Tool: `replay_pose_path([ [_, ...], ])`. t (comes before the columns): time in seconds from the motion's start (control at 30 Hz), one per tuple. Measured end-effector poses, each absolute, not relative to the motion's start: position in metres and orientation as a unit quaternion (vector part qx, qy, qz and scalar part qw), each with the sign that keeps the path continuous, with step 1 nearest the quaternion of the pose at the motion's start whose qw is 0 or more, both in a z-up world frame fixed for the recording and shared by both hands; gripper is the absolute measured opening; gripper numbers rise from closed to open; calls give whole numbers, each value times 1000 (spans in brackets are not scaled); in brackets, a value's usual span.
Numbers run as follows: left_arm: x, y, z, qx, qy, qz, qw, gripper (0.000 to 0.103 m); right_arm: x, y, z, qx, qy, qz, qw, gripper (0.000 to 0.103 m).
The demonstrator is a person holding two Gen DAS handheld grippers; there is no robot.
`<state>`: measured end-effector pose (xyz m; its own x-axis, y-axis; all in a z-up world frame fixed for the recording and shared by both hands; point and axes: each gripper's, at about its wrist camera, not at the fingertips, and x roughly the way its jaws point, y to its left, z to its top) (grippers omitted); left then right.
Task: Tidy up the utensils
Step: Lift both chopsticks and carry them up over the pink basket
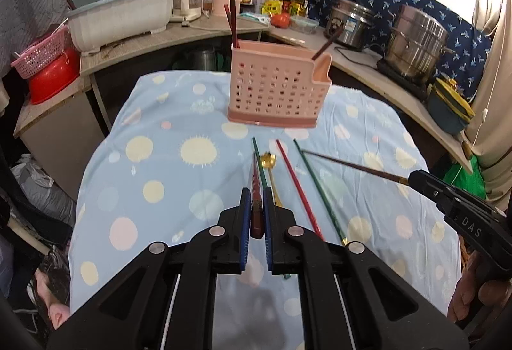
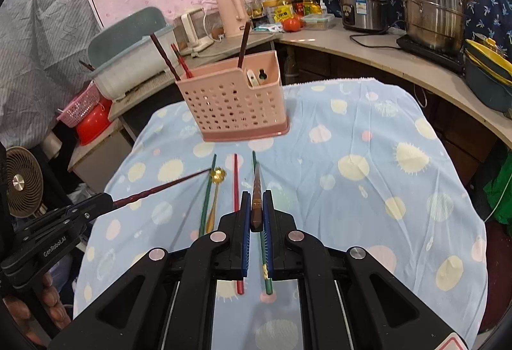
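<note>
Both tools are up off the counter, each clamped on one dark brown chopstick by its thick end. The left tool point(image 1: 256, 212) has its blue pads pressed together on the left chopstick point(image 1: 256, 186), whose thin tip points ahead toward the pink holder point(image 1: 275, 87). The right tool point(image 2: 256, 209) grips the right chopstick point(image 2: 256, 190) the same way, tapered end forward and clear of the cloth.

The holder stands at the far side of the blue spotted cloth point(image 2: 368, 190), with three brownish-red sticks already standing in its large compartment and a white spoon in the small side pocket.

Left lying on the cloth between the tools and the holder are a red chopstick point(image 2: 236, 190), two green chopsticks point(image 2: 204, 206) and a gold spoon point(image 2: 218, 174), close together and roughly parallel.

These sticks look light, stiff and smooth, so I would guess they swing or slip easily if pinched near the narrow tip. The thick butt end, where both are held now, seems the sound place, leaving the long tip free to be steered down into the large compartment. The gold spoon looks thin and flat against the cloth, probably harder to lift; its handle is likely the best place to take it
</note>
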<state>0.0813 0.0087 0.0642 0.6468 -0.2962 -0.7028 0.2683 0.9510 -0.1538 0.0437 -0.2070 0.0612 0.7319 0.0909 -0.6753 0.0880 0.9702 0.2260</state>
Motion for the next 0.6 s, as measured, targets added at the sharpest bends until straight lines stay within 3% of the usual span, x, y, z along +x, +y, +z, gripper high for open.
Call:
replay_pose_path([
  [0.6,125,1,145,-5,309,-157,938,7,77,-217,128,123,300,3,946,7],
])
